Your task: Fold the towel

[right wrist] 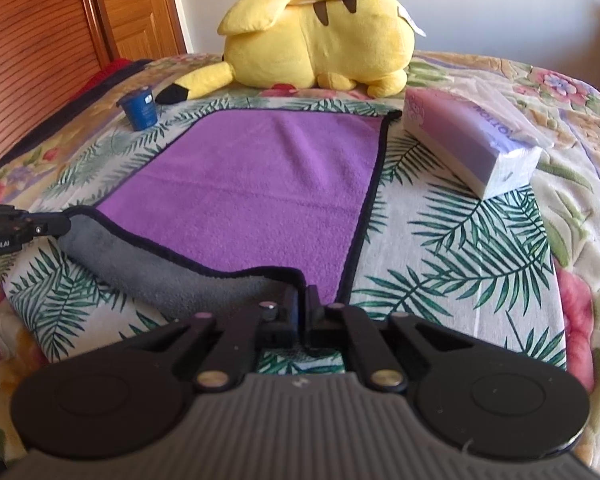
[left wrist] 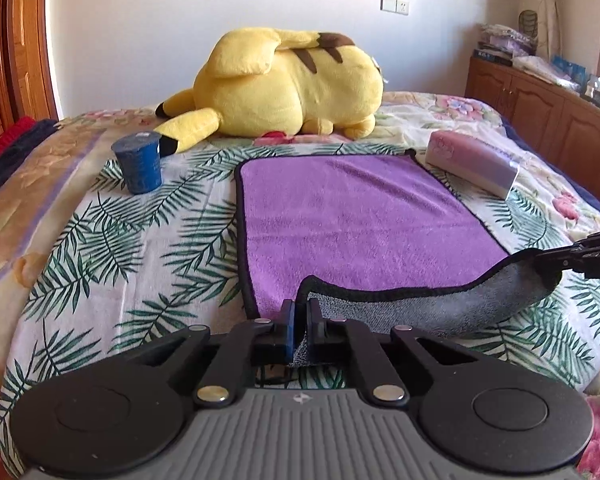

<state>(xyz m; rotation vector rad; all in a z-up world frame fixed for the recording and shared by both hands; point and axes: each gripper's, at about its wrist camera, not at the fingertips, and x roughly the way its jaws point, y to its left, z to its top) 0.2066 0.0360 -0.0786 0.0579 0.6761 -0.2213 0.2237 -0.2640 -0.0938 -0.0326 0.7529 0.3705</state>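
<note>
A purple towel (left wrist: 352,216) with a black hem and grey underside lies flat on the bed; it also shows in the right wrist view (right wrist: 260,184). My left gripper (left wrist: 301,312) is shut on the towel's near left corner and lifts it, so the grey underside (left wrist: 440,304) shows. My right gripper (right wrist: 302,300) is shut on the near right corner. The near edge sags between the two grippers. The right gripper's tip (left wrist: 556,262) shows in the left wrist view, and the left gripper's tip (right wrist: 56,224) in the right wrist view.
A blue cup (left wrist: 138,164) stands left of the towel. A pink tissue pack (left wrist: 472,164) lies at its far right corner. A yellow plush toy (left wrist: 284,84) lies behind the towel. A wooden cabinet (left wrist: 540,104) stands to the right of the bed.
</note>
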